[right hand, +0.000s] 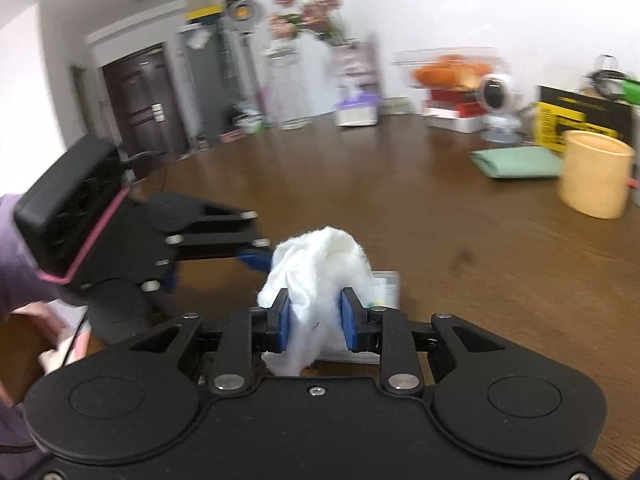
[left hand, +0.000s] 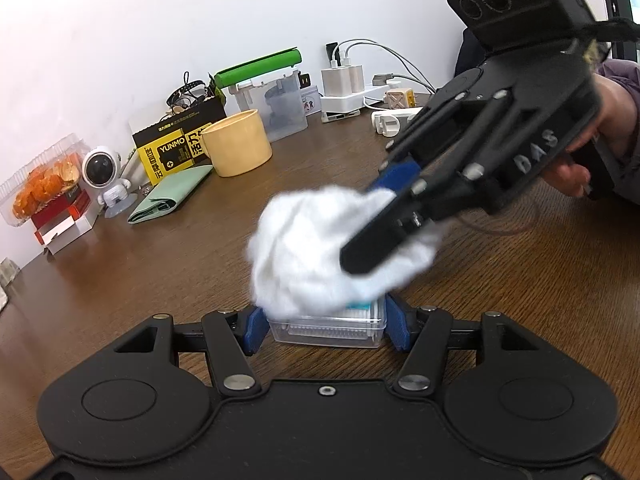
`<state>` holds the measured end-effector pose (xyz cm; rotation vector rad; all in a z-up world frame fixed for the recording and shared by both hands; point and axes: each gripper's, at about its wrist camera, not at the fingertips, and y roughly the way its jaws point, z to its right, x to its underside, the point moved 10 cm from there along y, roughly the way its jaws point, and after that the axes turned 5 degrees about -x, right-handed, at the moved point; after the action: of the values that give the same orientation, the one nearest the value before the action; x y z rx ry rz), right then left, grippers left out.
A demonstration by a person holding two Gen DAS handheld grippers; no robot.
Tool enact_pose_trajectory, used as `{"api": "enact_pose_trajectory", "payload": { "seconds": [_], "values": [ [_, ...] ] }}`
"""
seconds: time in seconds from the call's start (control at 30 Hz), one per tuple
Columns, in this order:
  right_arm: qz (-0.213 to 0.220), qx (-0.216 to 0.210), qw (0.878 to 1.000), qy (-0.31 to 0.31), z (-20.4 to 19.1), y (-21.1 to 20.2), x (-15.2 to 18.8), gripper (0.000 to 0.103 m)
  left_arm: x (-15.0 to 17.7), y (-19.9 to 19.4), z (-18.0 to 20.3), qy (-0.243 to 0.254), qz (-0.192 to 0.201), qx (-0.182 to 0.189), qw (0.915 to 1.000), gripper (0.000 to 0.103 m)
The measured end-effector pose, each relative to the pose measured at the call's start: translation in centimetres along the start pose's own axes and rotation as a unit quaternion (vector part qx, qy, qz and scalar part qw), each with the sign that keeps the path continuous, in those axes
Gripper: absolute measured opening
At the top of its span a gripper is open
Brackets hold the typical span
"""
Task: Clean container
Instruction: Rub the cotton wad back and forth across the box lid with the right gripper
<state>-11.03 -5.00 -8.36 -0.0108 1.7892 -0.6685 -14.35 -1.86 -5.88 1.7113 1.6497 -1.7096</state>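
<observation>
A small clear plastic container (left hand: 328,330) with white sticks inside rests on the brown table, and my left gripper (left hand: 325,330) is shut on it, one blue pad against each end. A crumpled white cloth (left hand: 320,248) lies pressed on the container's lid. My right gripper (left hand: 380,224) comes in from the upper right, shut on that cloth. In the right wrist view the cloth (right hand: 316,280) bulges between the blue pads of my right gripper (right hand: 315,320); the container (right hand: 386,286) shows just behind it and my left gripper (right hand: 256,260) reaches in from the left.
A yellow mug (left hand: 237,142), a folded green cloth (left hand: 170,196), a yellow-black box (left hand: 176,148), a small astronaut figure (left hand: 105,176) and a clear box of oranges (left hand: 44,186) line the wall. Chargers and cables (left hand: 352,80) sit at the back right. A hand (left hand: 600,136) holds my right gripper.
</observation>
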Motion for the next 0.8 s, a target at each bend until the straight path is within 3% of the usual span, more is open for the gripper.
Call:
{"api": "enact_pose_trajectory", "payload": {
  "seconds": [0.17,0.33,0.4,0.6,0.73,0.8],
  "values": [
    [0.014,0.046,0.998,0.030,2.4,-1.0,-0.2,0.026,-0.1,0.1,-0.3,-0.001,-0.001,0.001,1.0000,0.058],
    [0.003,-0.017,1.000,-0.006,-0.9,0.1,-0.1,0.026,-0.2,0.7,-1.1,-0.003,-0.002,0.003,1.0000,0.058],
    [-0.007,-0.021,0.999,-0.027,-2.0,0.6,0.2,0.026,-0.2,0.9,-1.3,-0.003,-0.002,0.003,1.0000,0.058],
    [0.011,0.049,0.999,0.004,1.4,-0.6,-0.3,0.026,-0.3,1.1,-1.5,-0.001,-0.002,0.002,1.0000,0.058],
    [-0.002,-0.007,0.999,-0.034,-1.8,0.2,0.1,0.026,-0.3,1.1,-1.5,0.000,-0.001,0.001,1.0000,0.058],
    [-0.008,-0.008,0.999,-0.051,-2.6,0.6,0.3,0.026,-0.3,1.1,-1.6,-0.001,-0.001,0.002,1.0000,0.058]
  ]
}}
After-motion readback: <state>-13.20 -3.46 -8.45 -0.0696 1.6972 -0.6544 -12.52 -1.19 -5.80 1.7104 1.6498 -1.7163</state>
